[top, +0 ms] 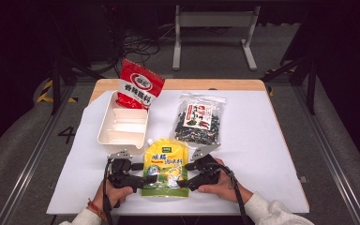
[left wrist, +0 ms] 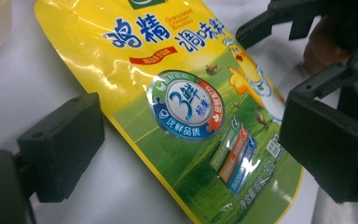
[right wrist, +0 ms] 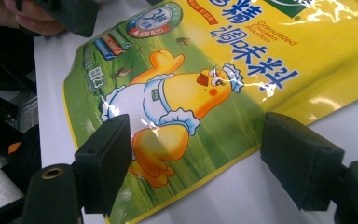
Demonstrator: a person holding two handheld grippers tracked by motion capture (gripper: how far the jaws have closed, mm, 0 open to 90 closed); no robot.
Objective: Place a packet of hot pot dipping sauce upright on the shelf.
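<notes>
Yellow pouch (left wrist: 186,107): "Granulated Chicken Bouillon", "3".

Yellow pouch (left wrist: 186,107): top and bottom corner cut off by frame edges in left gripper view; top cropped in right gripper view too. Dark snack bag (top: 198,118) label print too small to read. Red bag (top: 138,89) bottom hidden inside white tray (top: 104,125).

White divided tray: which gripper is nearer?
Left. The left gripper sits just below the white divided tray, at the yellow pouch's left edge; the right gripper is across the pouch.
</notes>
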